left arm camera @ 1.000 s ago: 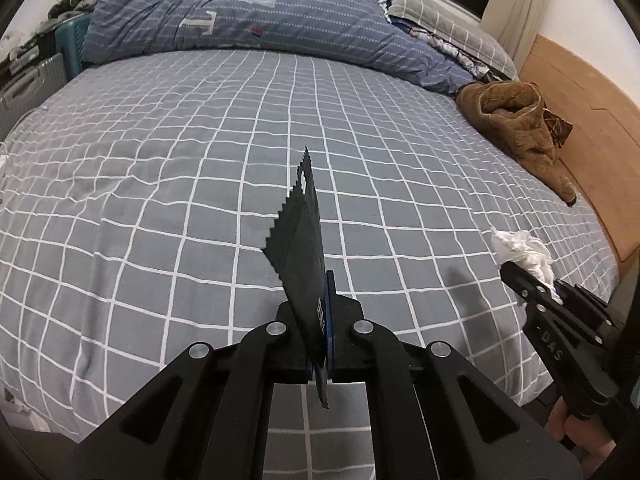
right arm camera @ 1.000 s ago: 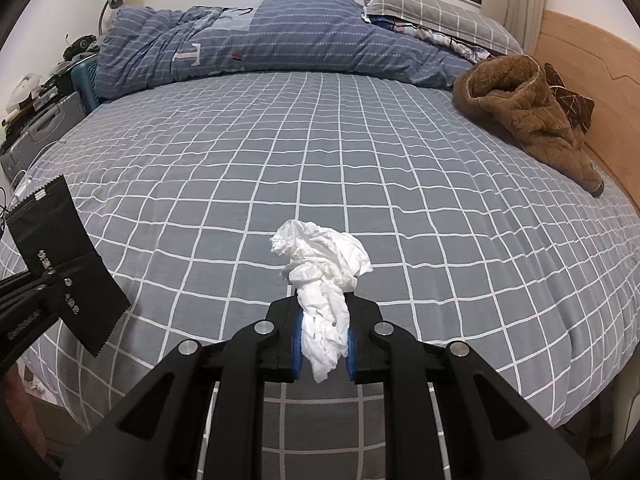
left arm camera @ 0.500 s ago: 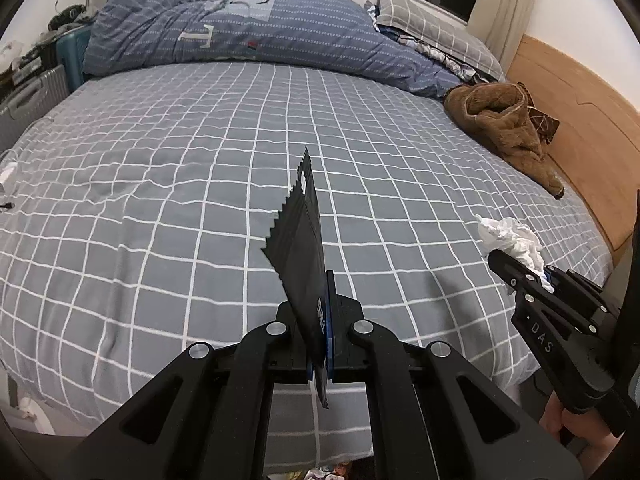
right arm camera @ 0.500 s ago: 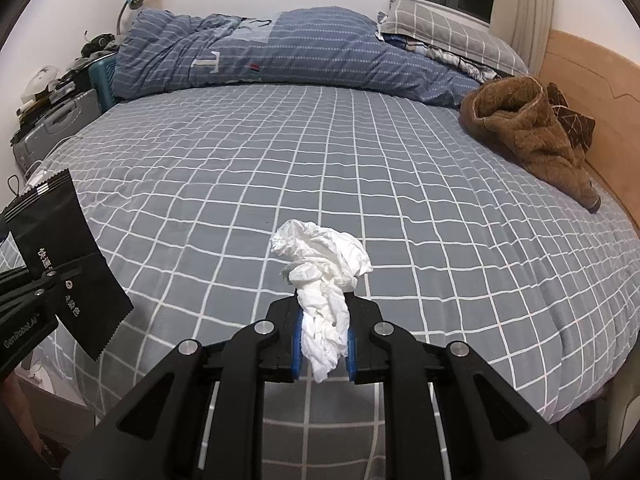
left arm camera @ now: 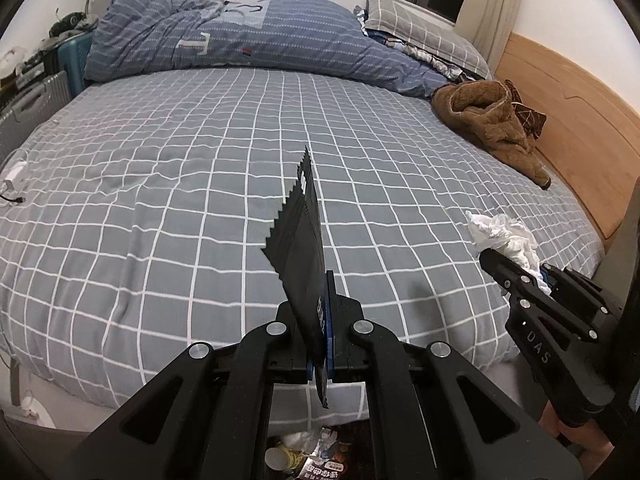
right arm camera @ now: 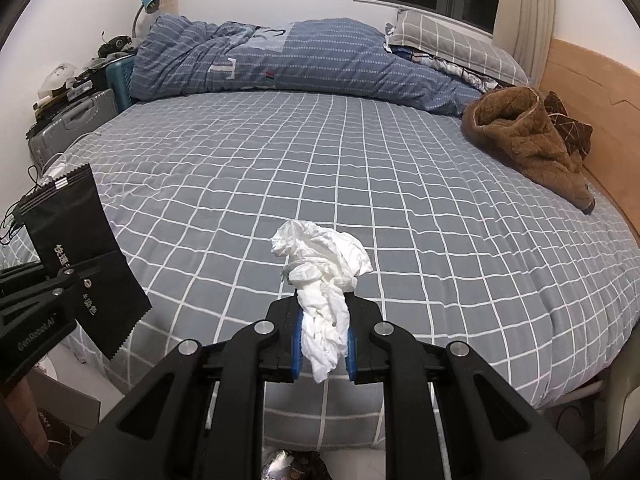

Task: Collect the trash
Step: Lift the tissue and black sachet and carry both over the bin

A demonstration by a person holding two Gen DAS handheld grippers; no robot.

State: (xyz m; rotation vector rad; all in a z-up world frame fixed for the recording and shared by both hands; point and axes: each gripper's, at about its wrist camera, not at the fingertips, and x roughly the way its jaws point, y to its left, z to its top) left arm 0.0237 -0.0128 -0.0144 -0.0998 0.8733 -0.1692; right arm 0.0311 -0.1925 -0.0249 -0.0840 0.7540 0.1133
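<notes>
Jaws unchanged, wrapper (left arm camera: pixel 304 248), tissue (right arm camera: pixel 324 276), bed's (left arm camera: pixel 160 184) edge now nearer

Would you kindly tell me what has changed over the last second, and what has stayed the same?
Both tongs have drawn back from the bed; its near edge and litter on the floor now show below. Nothing was grasped or released: the left tongs remain shut on the black wrapper, the right tongs on the white tissue.

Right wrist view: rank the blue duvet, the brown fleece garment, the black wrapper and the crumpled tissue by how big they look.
1. blue duvet
2. brown fleece garment
3. black wrapper, though it hangs nearer the camera, so its rank against the garment is unsure
4. crumpled tissue, nearest the camera, so likely smaller in truth
</notes>
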